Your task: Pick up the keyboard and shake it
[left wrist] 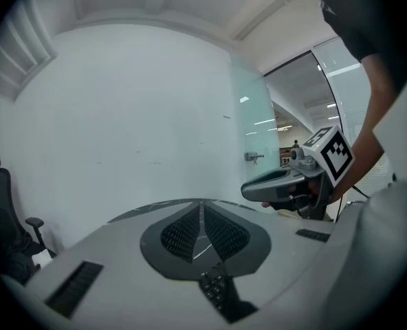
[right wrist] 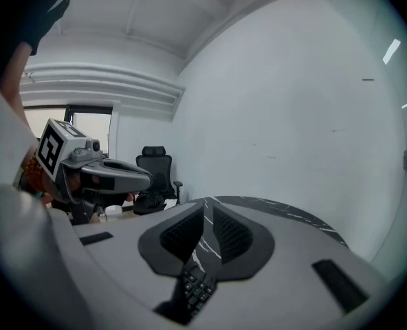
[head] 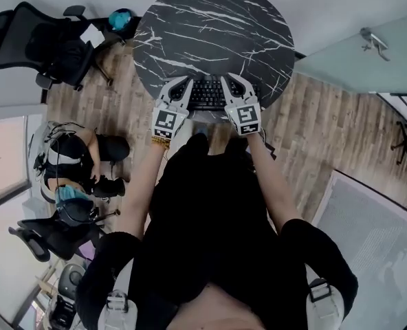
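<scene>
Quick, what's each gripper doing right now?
Left gripper: closed, holding nothing, over the keyboard.
Right gripper: closed, holding nothing, over the keyboard too.

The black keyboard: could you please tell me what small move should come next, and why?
Probably open both jaws: the left gripper and right gripper flank the black keyboard on the round black marble table, both shut and empty, unable to clamp it.

Soft, even white light fills the room, and shadows are faint. Both gripper views bulge and fade to black at their round rims; the head view bends at its edges. Bright streaks glint on the glass panel (left wrist: 258,129) right of the left claw (left wrist: 202,208).
</scene>
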{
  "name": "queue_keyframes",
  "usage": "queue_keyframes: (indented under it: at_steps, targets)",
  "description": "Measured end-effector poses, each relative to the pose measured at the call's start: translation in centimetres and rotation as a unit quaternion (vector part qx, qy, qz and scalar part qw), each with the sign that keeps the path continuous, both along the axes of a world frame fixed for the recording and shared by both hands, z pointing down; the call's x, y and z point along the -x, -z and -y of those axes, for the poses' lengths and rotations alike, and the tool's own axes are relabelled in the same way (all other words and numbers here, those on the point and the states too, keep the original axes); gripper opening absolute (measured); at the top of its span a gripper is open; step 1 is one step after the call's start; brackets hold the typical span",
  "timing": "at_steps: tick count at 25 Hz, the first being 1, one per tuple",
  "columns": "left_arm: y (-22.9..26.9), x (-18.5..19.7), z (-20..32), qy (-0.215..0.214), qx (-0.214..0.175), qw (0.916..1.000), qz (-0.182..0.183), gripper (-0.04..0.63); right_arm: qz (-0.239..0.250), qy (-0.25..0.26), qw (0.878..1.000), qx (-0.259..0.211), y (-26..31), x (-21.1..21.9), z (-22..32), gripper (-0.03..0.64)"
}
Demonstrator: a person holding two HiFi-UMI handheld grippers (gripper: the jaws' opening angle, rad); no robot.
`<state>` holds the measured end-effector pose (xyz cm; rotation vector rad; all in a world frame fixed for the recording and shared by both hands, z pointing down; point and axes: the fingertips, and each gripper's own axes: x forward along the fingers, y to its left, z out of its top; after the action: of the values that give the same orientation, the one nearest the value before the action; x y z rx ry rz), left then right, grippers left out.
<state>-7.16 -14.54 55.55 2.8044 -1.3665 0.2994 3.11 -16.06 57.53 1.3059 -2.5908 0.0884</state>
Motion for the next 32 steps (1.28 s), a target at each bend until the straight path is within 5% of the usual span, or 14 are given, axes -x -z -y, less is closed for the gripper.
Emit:
queue_keyframes:
  at_steps: [7,11,13,20,23,28,32]
  targets:
    - [-4.3,1.5,1.2,0.029,0.063,0.9976,0.004,0.017,-0.009,-0.003,0.998,0.062,-4.3,-3.4,0.2,0.041]
    - [-7.0,2.8,1.6,0.031,0.100,0.9945,0.009,0.021,-0.011,-0.007,0.994,0.106,-6.9,-5.7,0.2,0.120]
    - [-9.0,3.7,1.2,0.037,0.133,0.9904,0.007,0.077,-0.004,-0.014,0.991,0.130,-8.3,-7.2,0.3,0.142]
    - [-15.9,7.4,-0.7,0.071,0.232,0.9701,0.016,0.153,-0.017,-0.053,0.976,0.209,-14.6,-12.5,0.1,0.216]
    - [-18.7,9.5,-1.2,0.117,0.271,0.9553,0.000,0.194,-0.035,-0.054,0.970,0.233,-17.2,-13.6,-0.6,0.227]
    - [-21.5,12.1,-1.6,0.157,0.305,0.9392,-0.001,0.238,-0.031,-0.070,0.960,0.271,-19.9,-15.1,-1.2,0.239]
    - [-23.1,13.5,-2.0,0.152,0.349,0.9236,-0.046,0.250,-0.022,-0.075,0.952,0.295,-21.4,-16.1,-1.8,0.247]
